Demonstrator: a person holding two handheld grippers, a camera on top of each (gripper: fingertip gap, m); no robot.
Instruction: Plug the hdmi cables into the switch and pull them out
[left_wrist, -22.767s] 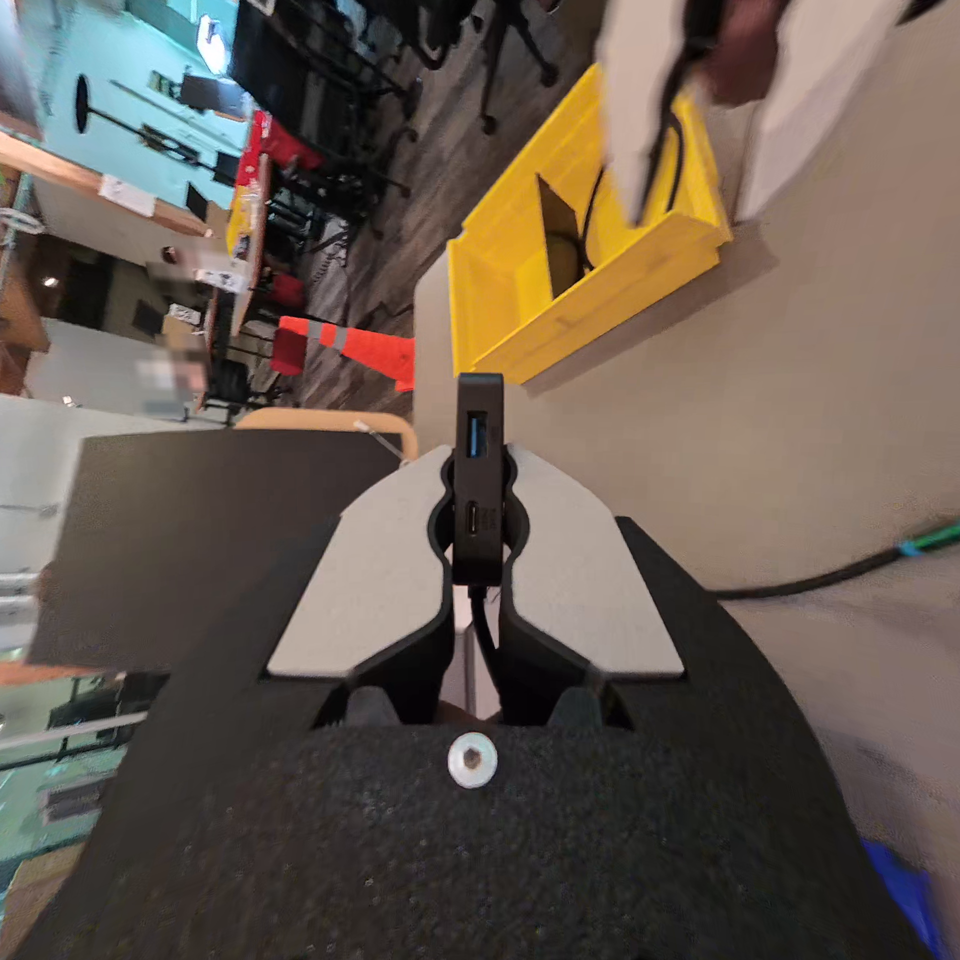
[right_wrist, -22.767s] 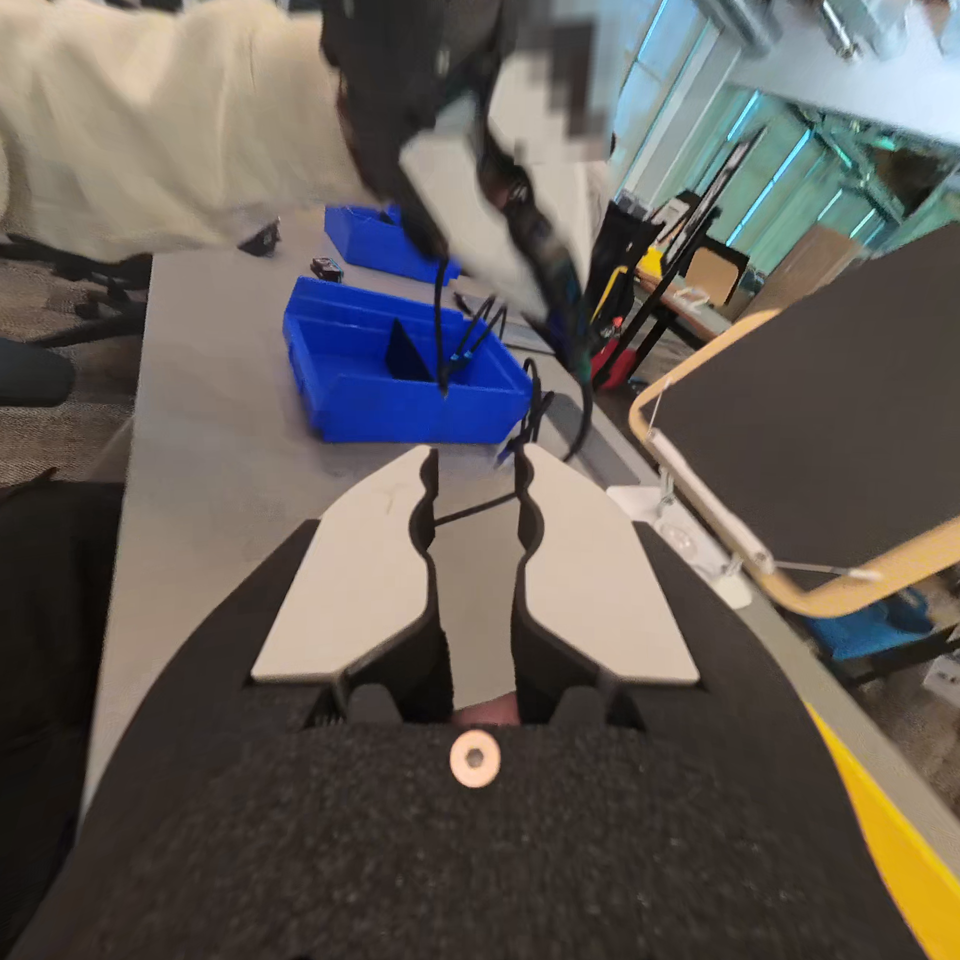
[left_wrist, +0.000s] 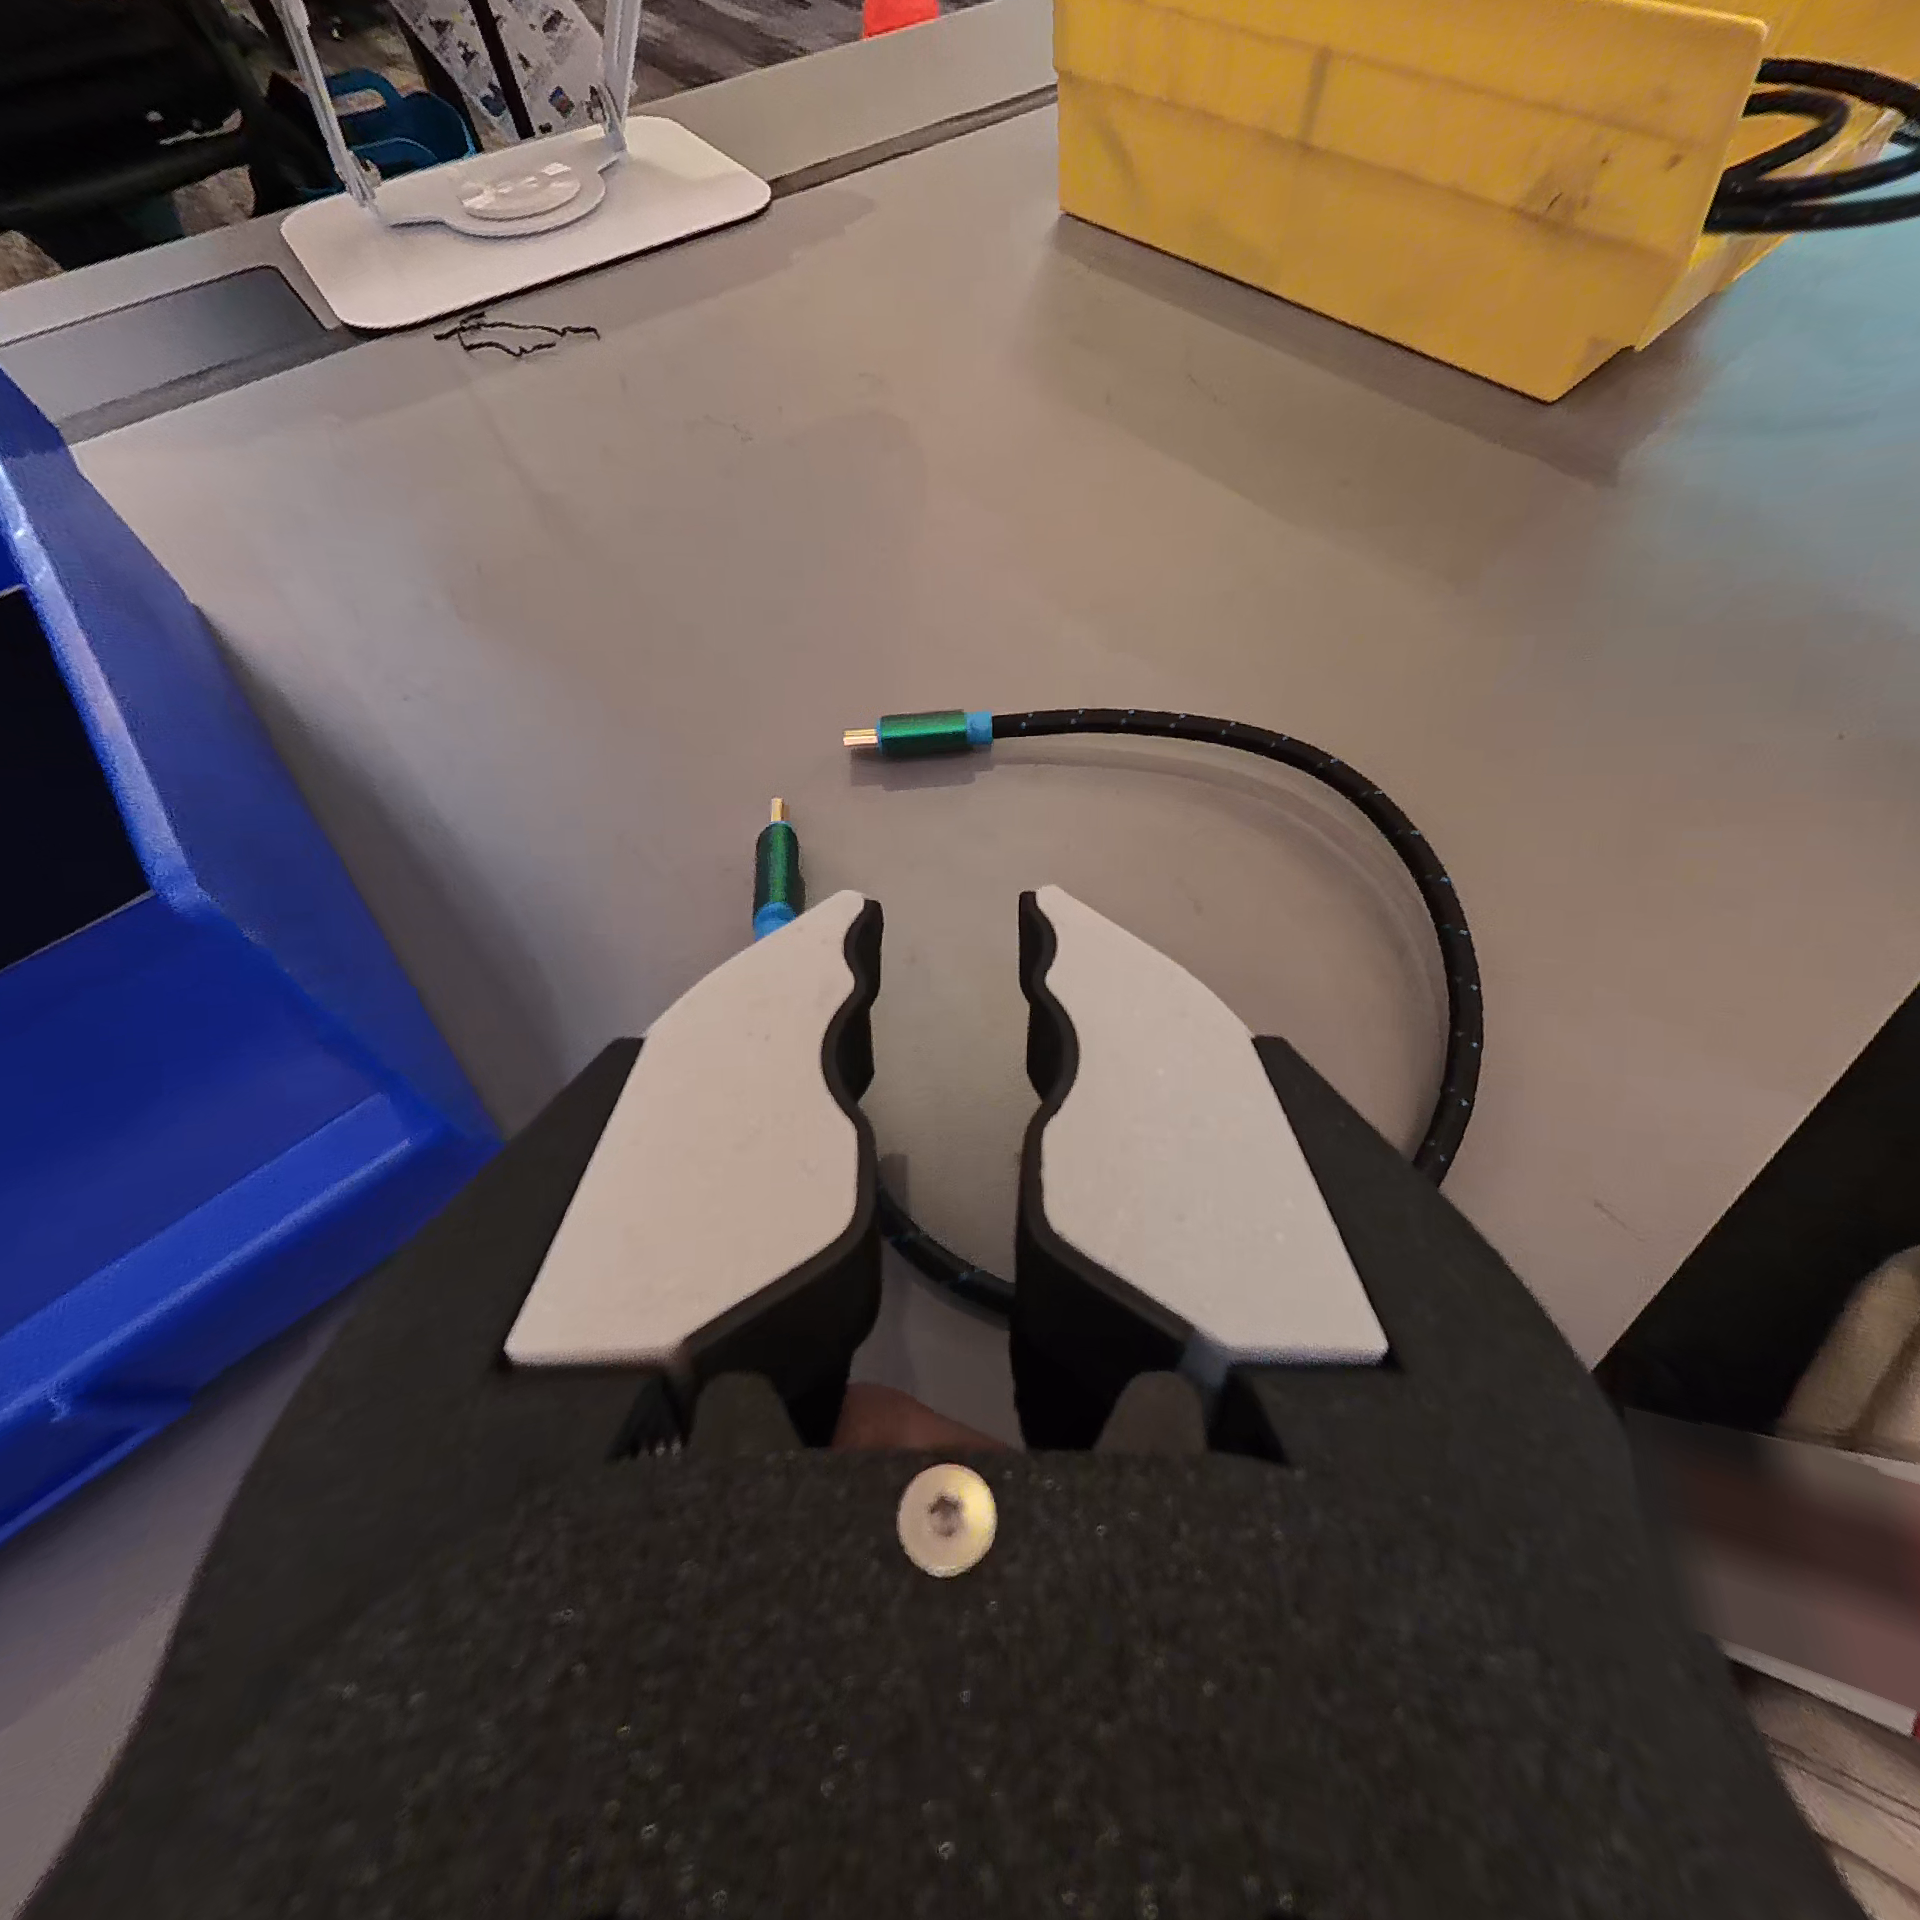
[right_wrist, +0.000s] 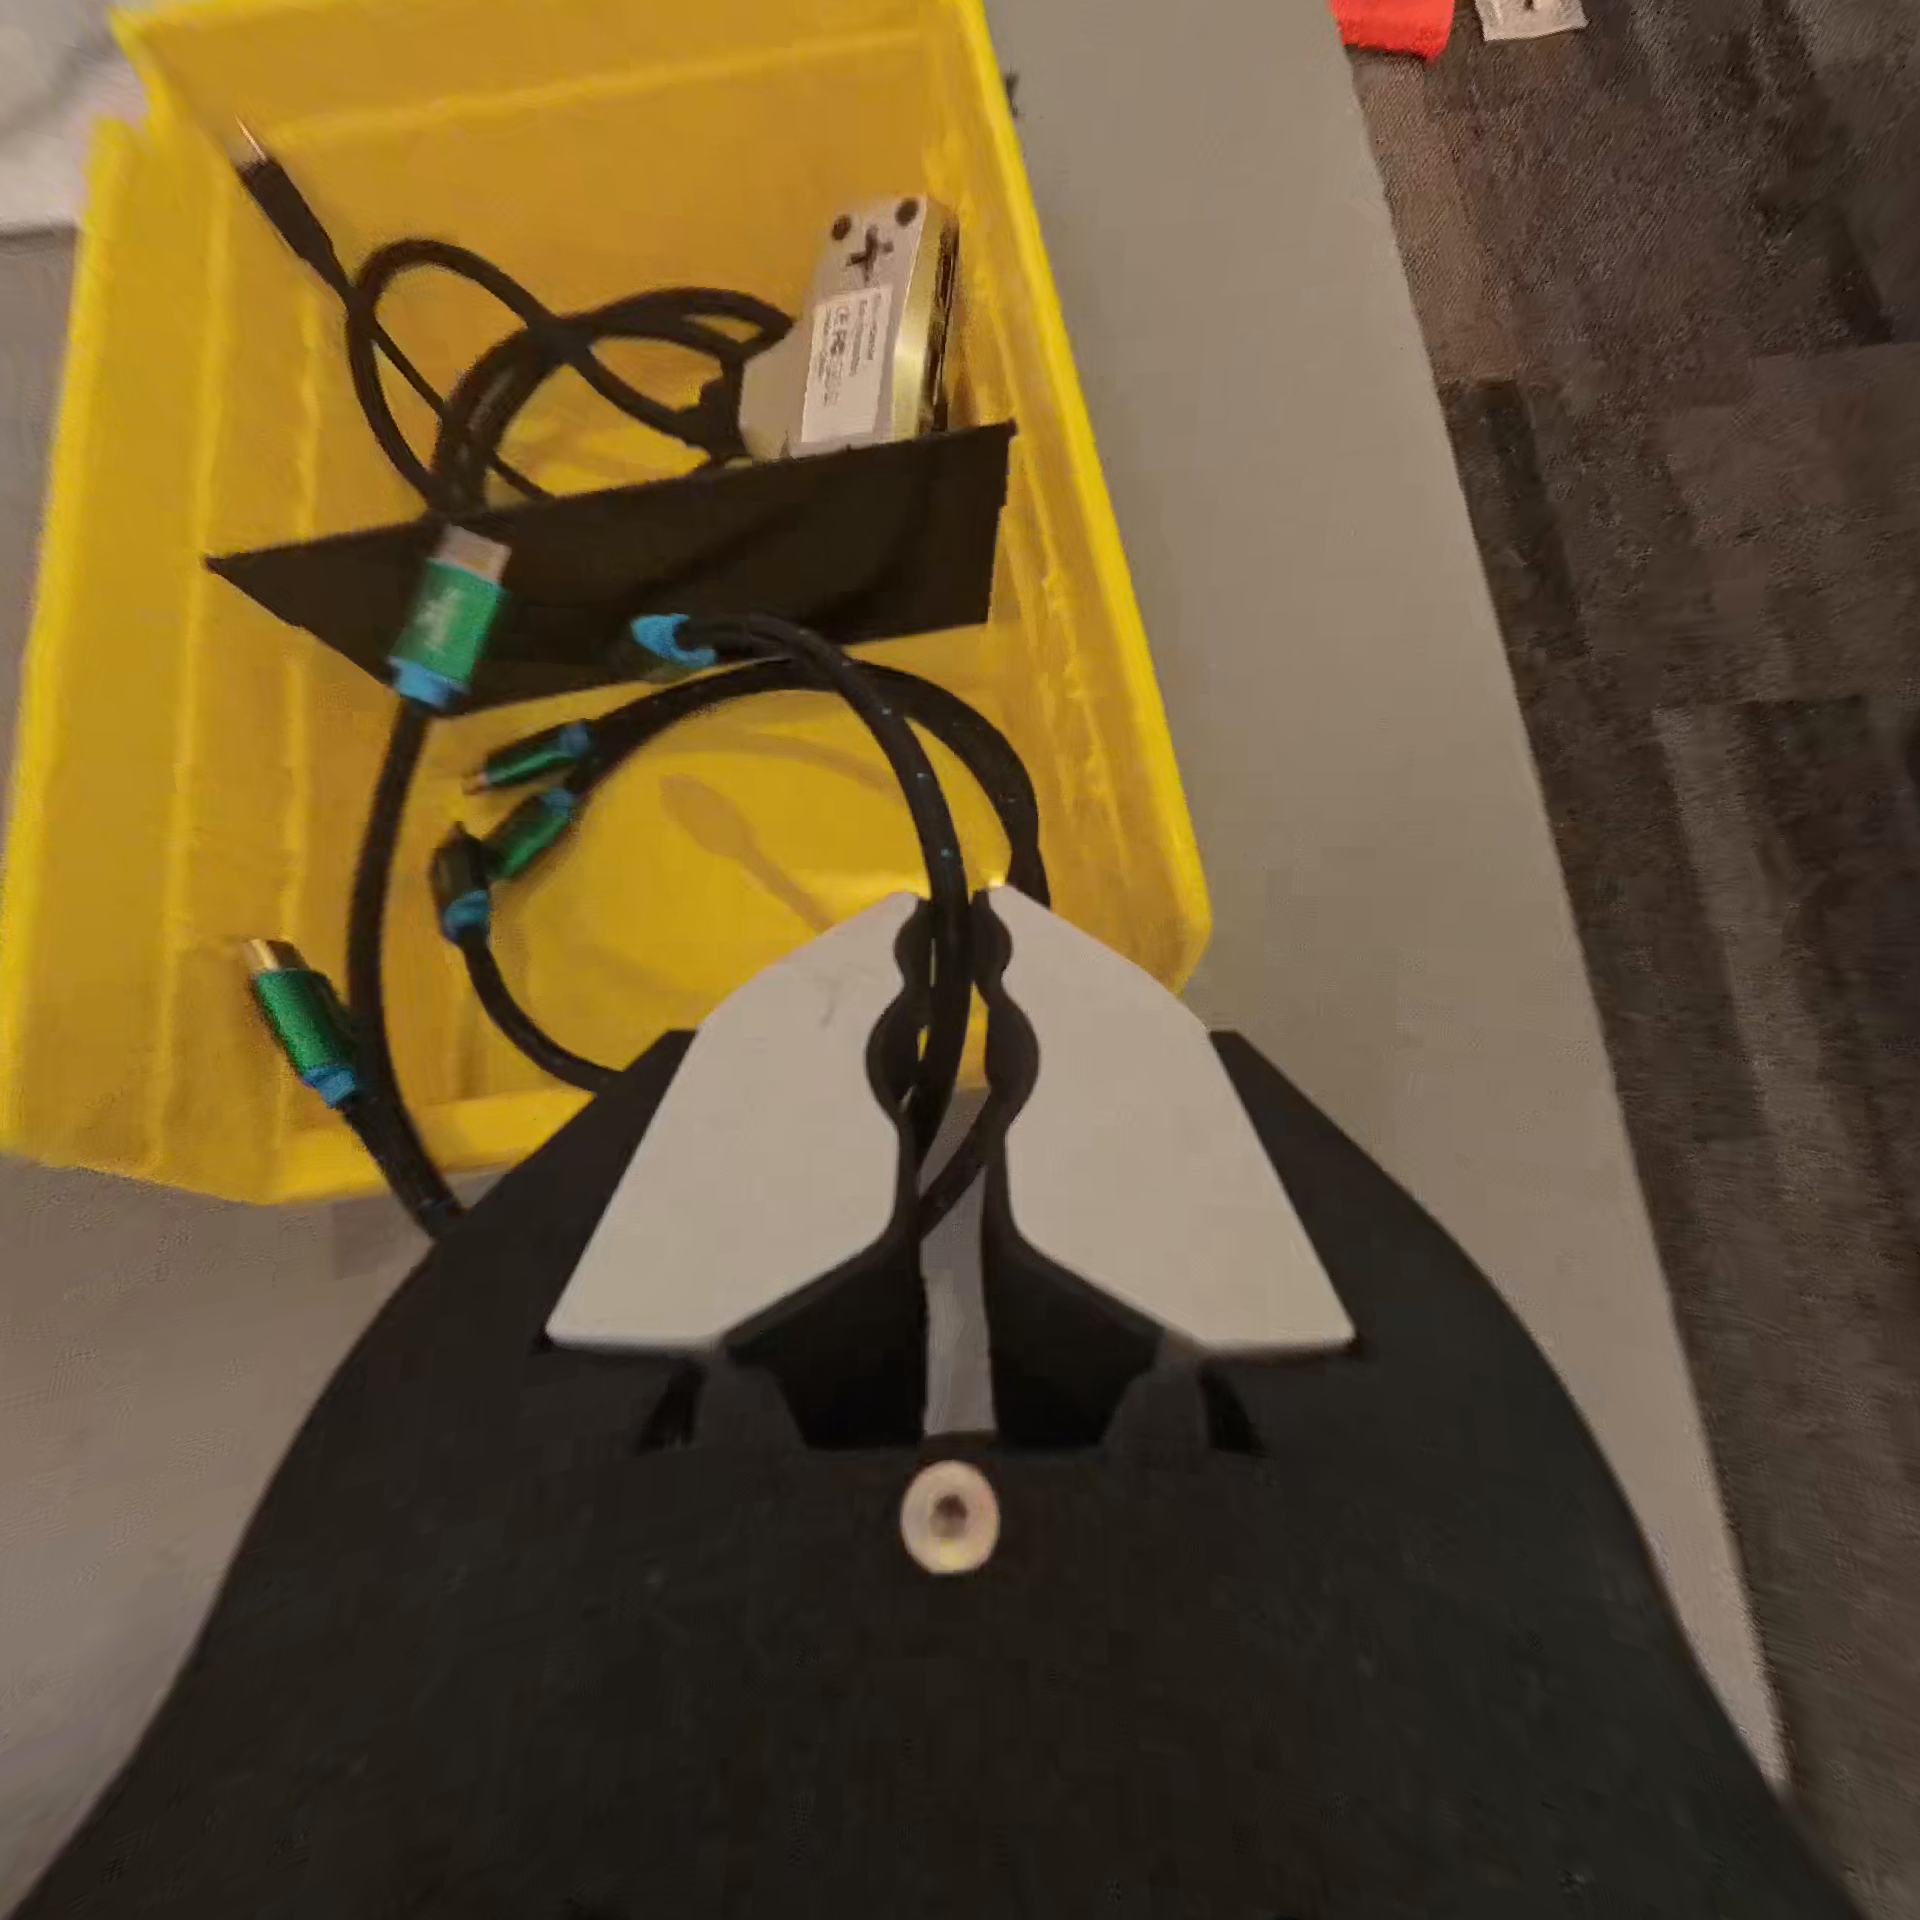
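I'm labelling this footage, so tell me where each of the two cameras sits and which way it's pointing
Left wrist view: on the left gripper, looking down at the grey table and a loose cable; its open fingers show.
Right wrist view: on the right gripper, looking down into the yellow bin; its fingers, shut on a braided cable, show.
Shared: the yellow bin and table.

Cable (left_wrist: 1434, 914): I'm seeing black braid flecked with blue.
Plugs (left_wrist: 920, 730): showing green shells, blue collars, gold tips.
Bins: one (right_wrist: 1091, 540) glowing yellow, another (left_wrist: 208, 1039) showing blue.
Divider (right_wrist: 727, 551): looking black.
Switch (right_wrist: 862, 343): appearing grey, possibly gold-edged through blur.
My fingers (left_wrist: 727, 1122): showing pale grey on black.
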